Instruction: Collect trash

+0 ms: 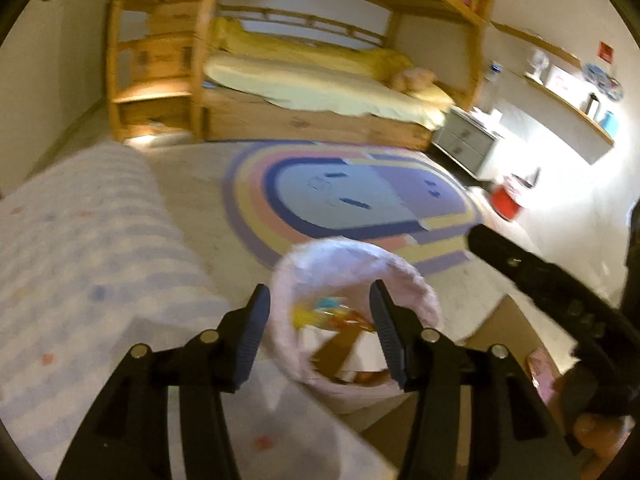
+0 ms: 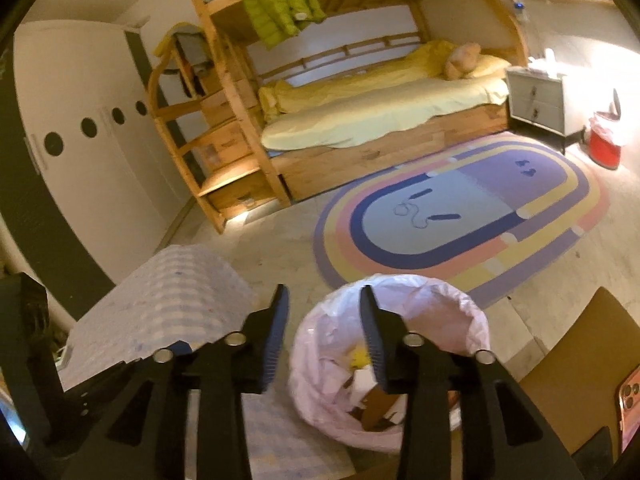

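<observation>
A waste bin lined with a pale pink bag stands on the floor below both grippers. It holds trash: a colourful wrapper, white paper and brown cardboard scraps. My left gripper is open and empty above the bin's mouth. My right gripper is open and empty over the bin's left rim. The right gripper's black body shows at the right of the left wrist view.
A table with a blue-white checked cloth lies left of the bin. A cardboard box and a phone are at the right. A pastel oval rug, wooden bunk bed, grey nightstand and red bin lie beyond.
</observation>
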The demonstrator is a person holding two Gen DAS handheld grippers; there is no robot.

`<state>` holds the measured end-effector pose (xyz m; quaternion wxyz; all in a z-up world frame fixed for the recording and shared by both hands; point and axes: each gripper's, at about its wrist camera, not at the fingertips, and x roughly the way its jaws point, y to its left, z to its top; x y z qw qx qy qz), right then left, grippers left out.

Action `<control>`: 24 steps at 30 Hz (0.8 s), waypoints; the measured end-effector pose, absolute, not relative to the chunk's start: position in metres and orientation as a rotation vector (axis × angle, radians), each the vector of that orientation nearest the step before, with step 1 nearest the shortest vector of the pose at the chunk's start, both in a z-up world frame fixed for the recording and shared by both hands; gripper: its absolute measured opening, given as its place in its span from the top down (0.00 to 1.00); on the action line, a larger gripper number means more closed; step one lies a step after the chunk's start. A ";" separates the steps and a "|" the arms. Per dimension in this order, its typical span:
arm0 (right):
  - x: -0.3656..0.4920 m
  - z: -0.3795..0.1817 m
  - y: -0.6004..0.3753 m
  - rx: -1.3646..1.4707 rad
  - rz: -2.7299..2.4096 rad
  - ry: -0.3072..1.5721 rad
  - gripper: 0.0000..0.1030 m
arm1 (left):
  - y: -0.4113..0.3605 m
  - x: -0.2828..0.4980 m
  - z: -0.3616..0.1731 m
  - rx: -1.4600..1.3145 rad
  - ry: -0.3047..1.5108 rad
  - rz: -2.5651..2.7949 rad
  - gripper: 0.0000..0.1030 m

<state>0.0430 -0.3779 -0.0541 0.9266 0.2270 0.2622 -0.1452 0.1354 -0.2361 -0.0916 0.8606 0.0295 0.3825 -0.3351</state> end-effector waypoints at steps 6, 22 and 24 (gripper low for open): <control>0.052 -0.028 -0.328 0.449 -0.170 0.561 0.28 | -0.157 0.130 -0.067 -0.014 0.761 -0.556 0.43; 0.042 0.001 -0.191 0.208 0.092 0.621 0.12 | 0.039 0.040 -0.037 -0.101 0.763 -0.121 0.07; 0.036 0.006 -0.179 0.175 0.108 0.647 0.12 | 0.050 0.028 -0.032 -0.060 0.780 -0.047 0.07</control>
